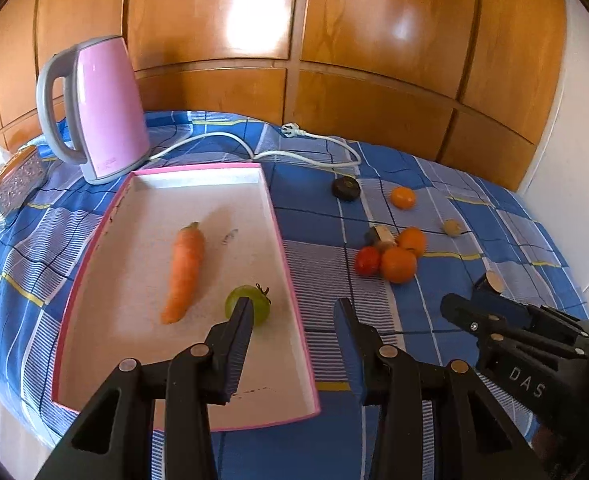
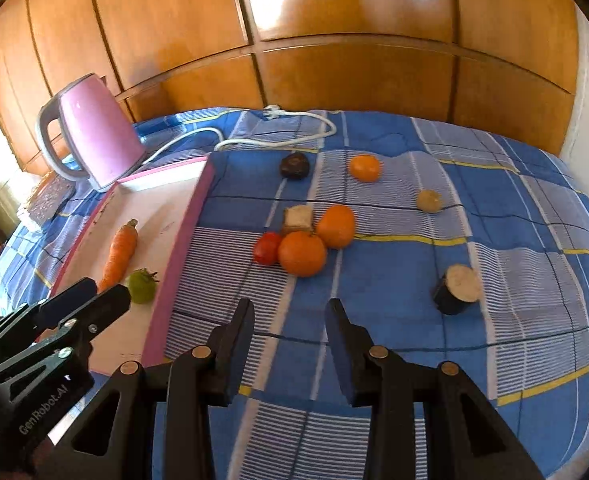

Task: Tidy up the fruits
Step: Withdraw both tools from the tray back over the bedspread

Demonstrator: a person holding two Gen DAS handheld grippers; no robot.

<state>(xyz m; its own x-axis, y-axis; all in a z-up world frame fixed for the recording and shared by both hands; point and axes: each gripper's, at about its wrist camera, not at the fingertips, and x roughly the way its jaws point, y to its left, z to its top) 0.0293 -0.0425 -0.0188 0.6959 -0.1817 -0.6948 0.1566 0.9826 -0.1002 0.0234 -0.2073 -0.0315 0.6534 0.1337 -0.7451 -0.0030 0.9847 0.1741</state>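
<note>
Fruit lay mostly outside the tray (image 1: 290, 280): three oranges (image 2: 301, 253), a red tomato (image 2: 266, 248) and other pieces on the blue cloth (image 2: 494, 184); only a carrot (image 1: 184, 272) and a green tomato (image 1: 254, 300) were inside. Both the left gripper (image 1: 290, 316) and the right gripper (image 2: 290, 316) stood apart, holding nothing. Risk, as I judged it: the clustered oranges touched, so nudging one could have rolled its neighbours across the soft cloth.

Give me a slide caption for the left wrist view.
Open left hand-held gripper above pink tray holding carrot and green tomato; oranges wait on the blue cloth.
</note>
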